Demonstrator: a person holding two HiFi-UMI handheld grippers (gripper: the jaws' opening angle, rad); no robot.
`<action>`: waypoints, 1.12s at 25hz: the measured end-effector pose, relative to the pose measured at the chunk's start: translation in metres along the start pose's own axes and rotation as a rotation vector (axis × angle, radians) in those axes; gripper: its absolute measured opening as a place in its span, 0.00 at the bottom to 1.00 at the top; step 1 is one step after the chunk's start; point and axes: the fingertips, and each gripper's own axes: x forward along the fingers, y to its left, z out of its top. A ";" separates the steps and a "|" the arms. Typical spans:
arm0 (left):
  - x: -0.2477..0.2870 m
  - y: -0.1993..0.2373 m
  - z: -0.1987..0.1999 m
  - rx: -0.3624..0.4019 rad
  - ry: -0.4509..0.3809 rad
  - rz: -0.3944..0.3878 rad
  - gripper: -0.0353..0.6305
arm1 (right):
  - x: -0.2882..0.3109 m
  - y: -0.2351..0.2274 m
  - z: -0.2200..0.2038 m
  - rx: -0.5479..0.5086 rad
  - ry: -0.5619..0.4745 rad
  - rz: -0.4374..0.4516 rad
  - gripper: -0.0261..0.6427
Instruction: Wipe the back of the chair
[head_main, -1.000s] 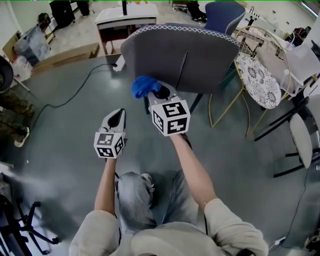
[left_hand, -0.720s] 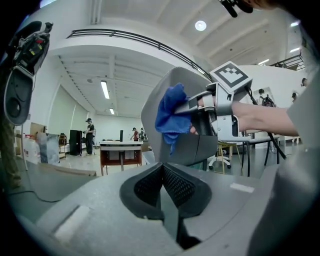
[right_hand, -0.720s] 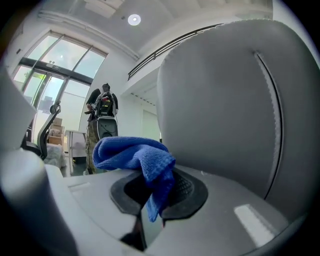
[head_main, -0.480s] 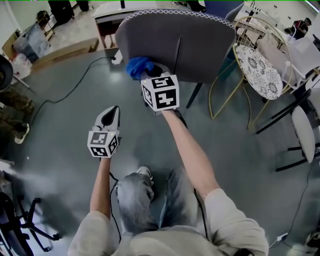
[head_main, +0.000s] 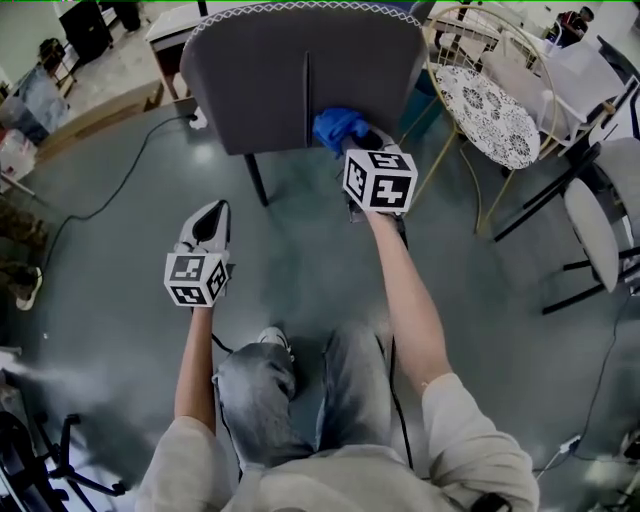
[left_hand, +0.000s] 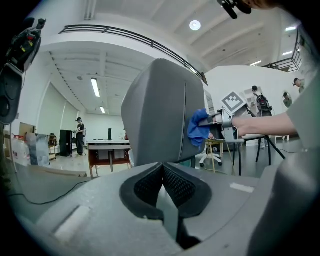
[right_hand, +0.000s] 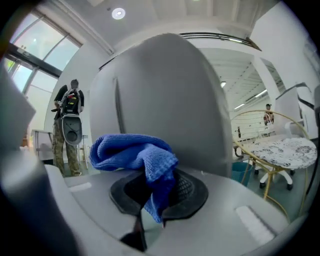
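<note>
The grey upholstered chair back (head_main: 300, 75) with a centre seam faces me in the head view and fills the right gripper view (right_hand: 160, 100). My right gripper (head_main: 365, 145) is shut on a blue cloth (head_main: 338, 126), which presses against the lower right part of the chair back (left_hand: 160, 115). The cloth (right_hand: 135, 152) bunches over the jaws in the right gripper view. My left gripper (head_main: 207, 228) hangs lower left, away from the chair, its jaws together and holding nothing (left_hand: 162, 172). From the left gripper view the blue cloth (left_hand: 198, 127) shows at the chair's right edge.
A round patterned table (head_main: 487, 108) on a gold wire frame stands right of the chair. Dark chair legs (head_main: 560, 210) lie further right. A black cable (head_main: 110, 185) runs over the grey floor at left. A white desk (head_main: 170, 25) is behind the chair. People stand far off (right_hand: 67, 125).
The right gripper has carried the cloth from the chair back's left side across to its lower right. The left gripper has stayed low at the left.
</note>
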 end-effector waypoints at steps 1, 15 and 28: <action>0.003 -0.003 -0.001 0.000 0.000 -0.007 0.05 | -0.006 -0.020 -0.001 0.012 0.002 -0.032 0.11; 0.009 -0.022 -0.009 0.009 0.018 -0.050 0.05 | -0.049 -0.096 -0.025 0.050 0.014 -0.185 0.11; 0.064 0.015 -0.019 -0.017 -0.034 -0.061 0.05 | 0.008 0.085 -0.041 -0.093 -0.081 0.154 0.11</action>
